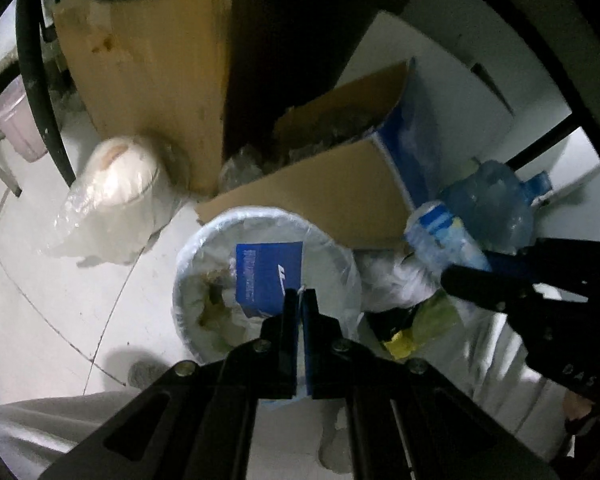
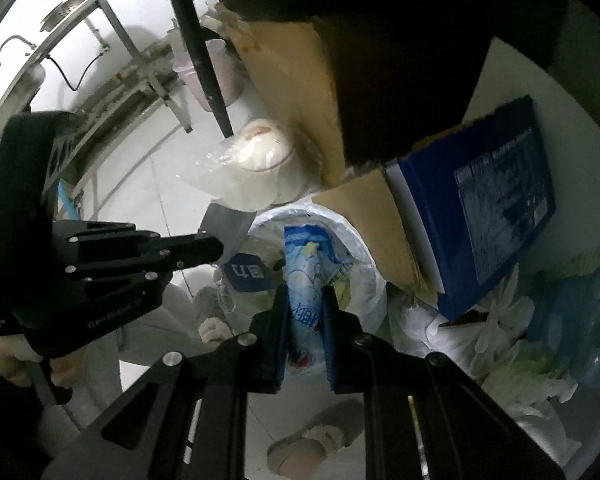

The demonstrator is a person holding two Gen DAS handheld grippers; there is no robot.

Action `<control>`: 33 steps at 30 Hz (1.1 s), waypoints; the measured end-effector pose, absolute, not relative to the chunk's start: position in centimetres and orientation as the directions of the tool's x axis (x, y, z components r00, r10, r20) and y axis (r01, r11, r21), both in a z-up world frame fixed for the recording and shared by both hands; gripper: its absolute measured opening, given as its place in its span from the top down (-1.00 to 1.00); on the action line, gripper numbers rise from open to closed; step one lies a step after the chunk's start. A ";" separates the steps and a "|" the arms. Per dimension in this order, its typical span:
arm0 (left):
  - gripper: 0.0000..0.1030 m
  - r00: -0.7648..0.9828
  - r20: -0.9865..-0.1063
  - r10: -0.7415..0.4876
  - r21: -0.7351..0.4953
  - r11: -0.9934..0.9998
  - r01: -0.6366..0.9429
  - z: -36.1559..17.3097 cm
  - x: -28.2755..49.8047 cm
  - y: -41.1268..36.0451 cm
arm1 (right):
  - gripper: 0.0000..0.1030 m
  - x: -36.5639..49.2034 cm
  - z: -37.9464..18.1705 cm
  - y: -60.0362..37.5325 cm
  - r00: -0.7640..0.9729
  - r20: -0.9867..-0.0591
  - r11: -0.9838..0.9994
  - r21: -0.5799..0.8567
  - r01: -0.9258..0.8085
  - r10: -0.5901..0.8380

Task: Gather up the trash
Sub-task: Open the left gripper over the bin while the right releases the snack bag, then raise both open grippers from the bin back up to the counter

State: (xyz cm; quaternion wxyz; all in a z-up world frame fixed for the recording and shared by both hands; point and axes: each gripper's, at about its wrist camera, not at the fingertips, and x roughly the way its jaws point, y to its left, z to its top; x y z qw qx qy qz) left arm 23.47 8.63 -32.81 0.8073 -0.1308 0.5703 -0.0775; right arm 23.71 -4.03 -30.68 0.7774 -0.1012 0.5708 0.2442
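Left claw [image 1: 300,300] pressed together on thin blue card [image 1: 269,276], card held flat over mouth of lined trash bin [image 1: 204,236] just ahead of the tips. Right claw [image 2: 305,308] pinching crumpled blue-and-white plastic wrapper [image 2: 305,276], wrapper sticking forward past the fingers and hanging above same bin [image 2: 360,240]. Seen from left wrist view, right claw [image 1: 452,272] off to the right and slightly ahead, wrapper [image 1: 440,228] still outside the bin rim. Bin already holding food scraps and bag folds. Cardboard boxes [image 1: 324,200] directly beyond bin, bagged container [image 1: 112,184] ahead-left on floor, loose bags and blue water jug [image 1: 492,200] ahead-right. Probably at drop stage, neither item released yet. Risks, judged: wrapper released too early, landing on floor pile right of rim; card blocking the opening so wrapper rested on top or slid off; light card caught edge-on by liner and tipped out; both claws crowded over one small mouth, so fingers bumped or liner snagged and pulled off rim. Heavy motion blur, exact clearance hard to tell.
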 end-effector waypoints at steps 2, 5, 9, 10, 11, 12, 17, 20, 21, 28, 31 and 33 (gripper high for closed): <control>0.72 0.325 -0.903 -0.282 -0.309 0.951 -0.032 -33.4 23.5 8.7 | 0.73 23.9 -31.3 -4.2 0.218 -0.940 0.861 0.128 -0.492 0.264; 0.25 0.331 -0.900 -0.285 -0.322 0.945 -0.062 -33.6 23.2 9.5 | 0.73 24.3 -32.0 -3.9 0.201 -0.943 0.860 0.135 -0.492 0.264; 0.25 0.333 -0.906 -0.262 -0.306 0.948 -0.088 -33.9 23.0 10.4 | 0.73 24.7 -33.0 -3.4 0.182 -0.948 0.855 0.139 -0.499 0.260; 0.25 0.333 -0.907 -0.257 -0.303 0.948 -0.095 -34.0 22.9 10.8 | 0.73 24.8 -33.2 -3.2 0.178 -0.949 0.855 0.139 -0.500 0.259; 0.25 0.335 -0.908 -0.251 -0.300 0.948 -0.103 -34.0 22.8 11.1 | 0.73 24.8 -33.5 -2.9 0.172 -0.951 0.853 0.140 -0.502 0.257; 0.25 0.335 -0.909 -0.246 -0.297 0.948 -0.111 -34.0 22.6 11.5 | 0.73 24.9 -33.7 -2.6 0.168 -0.952 0.852 0.139 -0.505 0.255; 0.25 0.340 -0.912 -0.231 -0.294 0.944 -0.147 -34.1 22.2 13.1 | 0.73 25.0 -34.7 -1.2 0.148 -0.958 0.843 0.136 -0.520 0.245; 0.25 0.346 -0.909 -0.232 -0.300 0.941 -0.159 -34.0 21.9 13.6 | 0.68 25.0 -35.1 -0.4 0.134 -0.962 0.842 0.134 -0.523 0.237; 0.25 0.348 -0.909 -0.231 -0.301 0.940 -0.161 -33.9 21.8 13.7 | 0.67 25.0 -35.3 -0.3 0.132 -0.963 0.841 0.133 -0.524 0.234; 0.25 0.360 -0.905 -0.226 -0.302 0.938 -0.171 -33.6 21.3 14.2 | 0.32 24.8 -35.6 0.8 0.126 -0.968 0.844 0.120 -0.523 0.216; 0.25 0.366 -0.904 -0.221 -0.298 0.940 -0.168 -33.1 21.0 14.3 | 0.32 24.7 -35.4 0.9 0.132 -0.968 0.842 0.114 -0.527 0.213; 0.25 0.373 -0.903 -0.212 -0.288 0.945 -0.159 -32.5 20.8 14.3 | 0.32 24.4 -35.0 1.0 0.139 -0.967 0.841 0.110 -0.530 0.214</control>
